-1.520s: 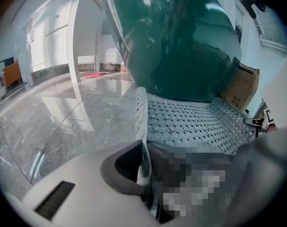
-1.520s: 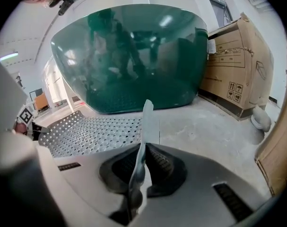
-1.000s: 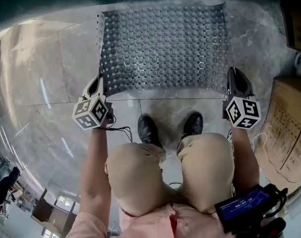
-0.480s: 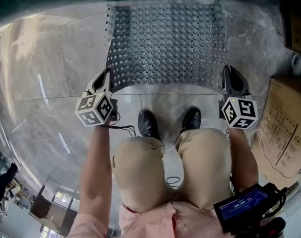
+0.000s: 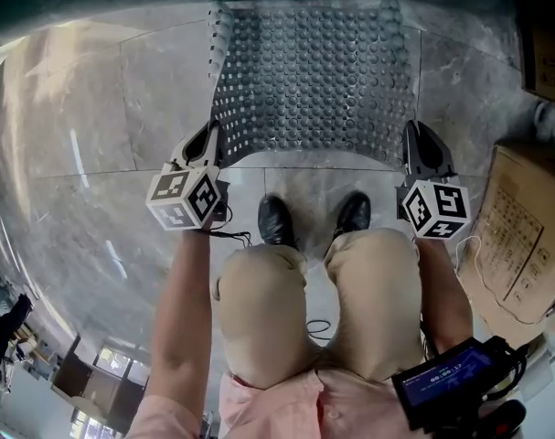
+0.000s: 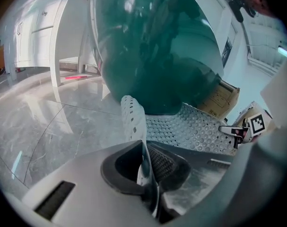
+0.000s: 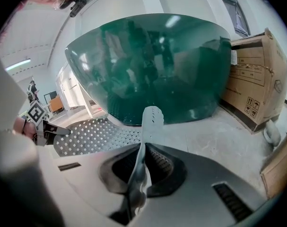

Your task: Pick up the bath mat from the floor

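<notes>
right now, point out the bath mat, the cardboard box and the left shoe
bath mat (image 5: 314,80), head view, middle of its perforated surface
cardboard box (image 5: 528,236), head view, its printed top face
left shoe (image 5: 274,219), head view, its black upper

Near edge of bath mat (image 5: 314,80) has been lifted off floor (image 5: 94,126) since 1 s ago. L gripper (image 5: 211,133) and R gripper (image 5: 411,135) have been raised and brought closer together. Mat's side edges are now curled up, esp. the left, and the mat is seen narrower.
</notes>
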Motion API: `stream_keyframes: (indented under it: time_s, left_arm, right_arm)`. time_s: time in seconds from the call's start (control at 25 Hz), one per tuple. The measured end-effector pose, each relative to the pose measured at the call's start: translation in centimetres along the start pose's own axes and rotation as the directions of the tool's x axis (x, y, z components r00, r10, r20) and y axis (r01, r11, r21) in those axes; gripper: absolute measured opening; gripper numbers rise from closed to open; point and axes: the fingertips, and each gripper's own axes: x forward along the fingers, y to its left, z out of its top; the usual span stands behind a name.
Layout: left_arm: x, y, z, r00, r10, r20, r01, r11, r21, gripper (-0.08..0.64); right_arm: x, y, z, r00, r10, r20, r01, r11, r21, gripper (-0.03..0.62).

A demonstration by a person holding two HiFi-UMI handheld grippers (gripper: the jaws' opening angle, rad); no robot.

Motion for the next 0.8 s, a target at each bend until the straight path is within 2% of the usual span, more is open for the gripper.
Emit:
stream_keyframes:
  time_s: [0.36, 0.8]
  left_arm:
    - [-1.7, -1.5, 1.9, 0.999, -0.053, 0.002, 0.053, 0.999, -0.012, 0.034]
    - [-3.7, -6.1, 5.0, 0.991, -0.133, 0.011, 0.133, 0.991, -0.009, 0.034]
  right_arm:
    - [-1.2, 2.4, 2.1, 1.0, 0.021, -0.007, -0.021, 1.0, 0.004, 0.026]
    - [-3.4, 4.2, 5.5, 0.999, 0.05, 0.0, -0.05, 0.999, 0.021, 0.025]
